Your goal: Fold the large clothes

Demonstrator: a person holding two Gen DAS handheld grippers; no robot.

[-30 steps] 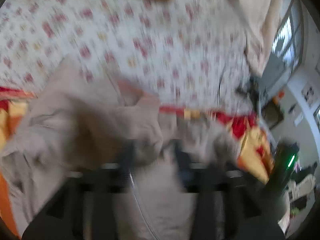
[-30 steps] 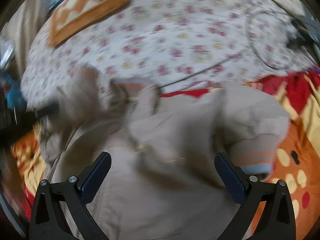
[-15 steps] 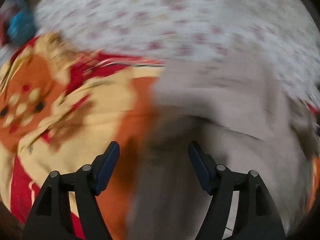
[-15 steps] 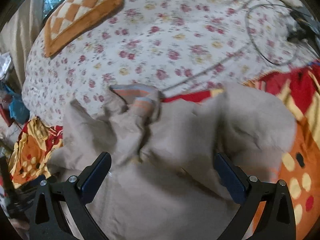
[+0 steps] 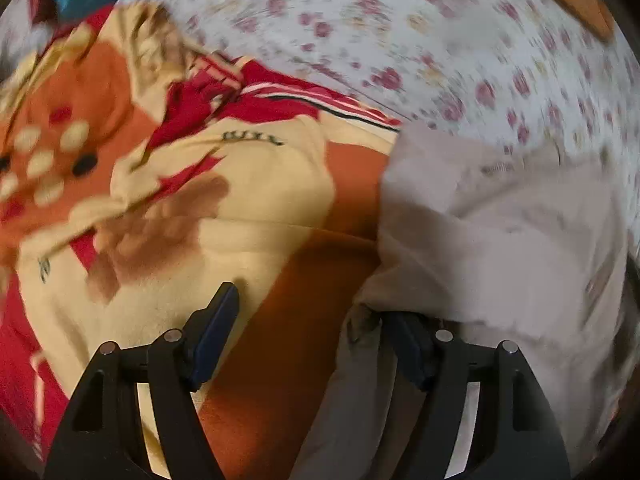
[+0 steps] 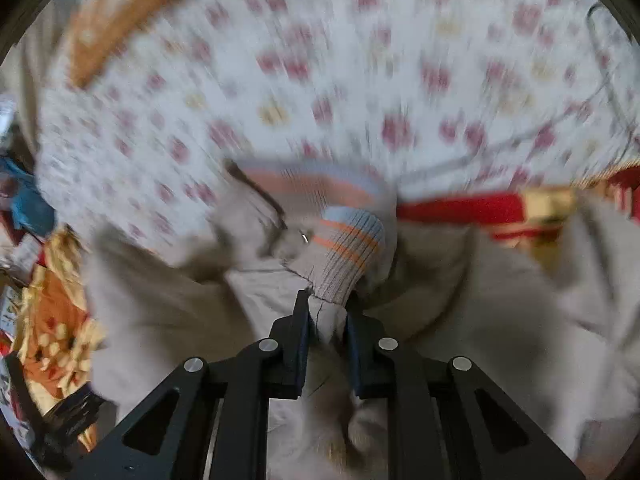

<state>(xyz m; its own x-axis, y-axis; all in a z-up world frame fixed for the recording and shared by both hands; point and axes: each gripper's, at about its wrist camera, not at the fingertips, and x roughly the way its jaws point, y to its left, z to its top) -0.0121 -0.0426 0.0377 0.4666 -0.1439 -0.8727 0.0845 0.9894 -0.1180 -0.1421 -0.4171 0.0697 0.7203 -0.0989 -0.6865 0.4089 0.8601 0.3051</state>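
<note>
Two claws work a beige jacket on a bed, one gripping, one free.

In the left view the left claw (image 5: 306,330) hangs open at lower centre, jaws lately widened, nothing pinched; the jacket (image 5: 504,232) lies at right over an orange blanket (image 5: 256,196), its edge brushing the right finger, likely the next hold. In the right view the right claw (image 6: 327,320) has just closed on cloth below the striped cuff (image 6: 348,248) at centre, probably to draw the sleeve across the floral sheet (image 6: 360,60).

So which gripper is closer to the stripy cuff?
Right. The right gripper is shut on the beige jacket just below the stripy cuff; the left gripper stands open over the blanket.
</note>
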